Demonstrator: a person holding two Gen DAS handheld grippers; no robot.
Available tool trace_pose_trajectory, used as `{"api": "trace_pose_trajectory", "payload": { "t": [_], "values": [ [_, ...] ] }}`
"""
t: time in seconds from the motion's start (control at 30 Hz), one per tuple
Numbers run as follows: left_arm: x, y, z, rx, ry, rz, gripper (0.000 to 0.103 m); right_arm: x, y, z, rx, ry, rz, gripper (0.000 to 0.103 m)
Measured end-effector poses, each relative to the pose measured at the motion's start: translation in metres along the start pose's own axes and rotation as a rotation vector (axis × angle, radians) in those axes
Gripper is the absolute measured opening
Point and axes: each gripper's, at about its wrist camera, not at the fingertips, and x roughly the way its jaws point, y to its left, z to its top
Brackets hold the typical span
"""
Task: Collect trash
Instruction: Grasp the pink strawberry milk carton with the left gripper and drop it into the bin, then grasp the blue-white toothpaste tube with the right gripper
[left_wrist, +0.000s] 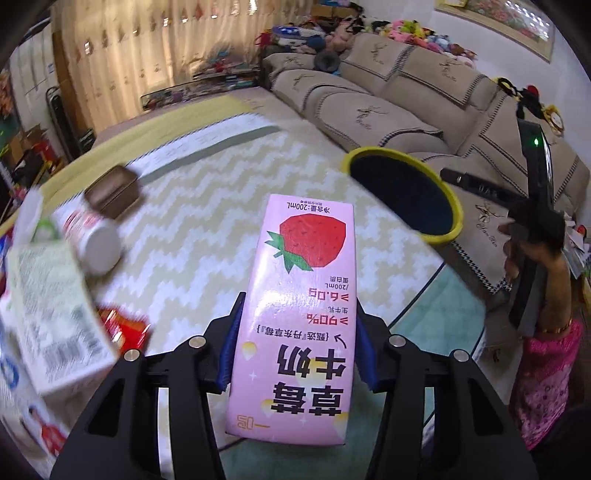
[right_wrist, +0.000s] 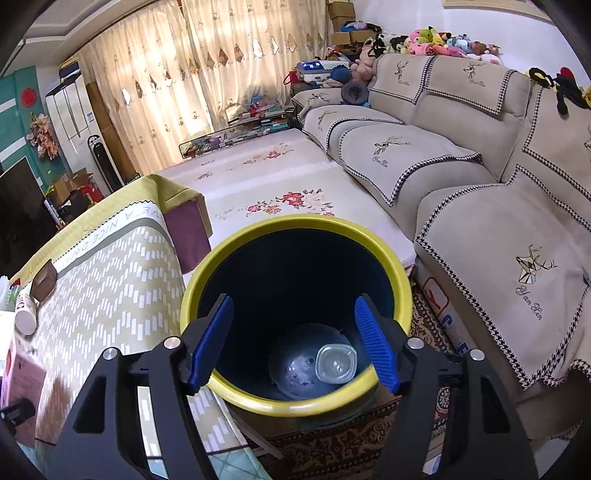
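Carry pink strawberry milk carton (left_wrist: 295, 321), pinched in left gripper (left_wrist: 295, 350), squarely above yellow-rimmed dark bin (left_wrist: 404, 197); right gripper (right_wrist: 293, 343) spread, empty.

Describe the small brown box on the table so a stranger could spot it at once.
Start at the table with the yellow-and-white zigzag cloth. Toward its far left, near the grey band with lettering, sits the brown box, low and rounded, touching a toppled white bottle. It is the only dark brown thing there; its neighbours are white, red or printed cartons.
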Motion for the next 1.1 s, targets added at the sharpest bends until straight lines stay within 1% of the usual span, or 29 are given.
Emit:
{"api": "trace_pose_trajectory", "payload": {
  "t": [0.2,0.27,0.4,0.53,0.63,0.8,0.83,0.87,0.9,1.0,1.1],
  "values": [
    [0.033,-0.051,0.050,0.102,0.001,-0.072,0.051,-0.017,-0.020,-0.006,0.029,-0.018,-0.018,0.071],
    [0.044,-0.068,0.066,0.135,0.002,-0.084,0.051,-0.024,-0.029,-0.008,0.045,-0.023,-0.030,0.073],
    [0.078,-0.104,0.099,0.190,0.032,-0.118,0.051,-0.032,-0.048,-0.011,0.069,-0.027,-0.054,0.076],
    [0.115,-0.131,0.126,0.223,0.076,-0.118,0.051,-0.036,-0.063,-0.015,0.091,-0.022,-0.080,0.078],
    [0.142,-0.144,0.143,0.232,0.108,-0.115,0.051,-0.037,-0.072,-0.018,0.103,-0.016,-0.091,0.082],
    [0.175,-0.157,0.156,0.238,0.153,-0.115,0.053,-0.038,-0.081,-0.019,0.116,-0.006,-0.098,0.083],
    [0.181,-0.160,0.158,0.240,0.161,-0.112,0.055,-0.037,-0.081,-0.019,0.118,-0.005,-0.099,0.084],
    [0.184,-0.161,0.158,0.240,0.160,-0.107,0.063,-0.038,-0.081,-0.019,0.119,-0.004,-0.098,0.084],
    [0.189,-0.162,0.160,0.239,0.156,-0.103,0.067,-0.038,-0.080,-0.019,0.120,-0.004,-0.098,0.084],
    [0.189,-0.162,0.160,0.230,0.147,-0.100,0.070,-0.040,-0.081,-0.019,0.119,-0.006,-0.091,0.086],
    [0.172,-0.153,0.158,0.200,0.123,-0.116,0.074,-0.044,-0.079,-0.018,0.113,-0.016,-0.082,0.088]
  ]
}}
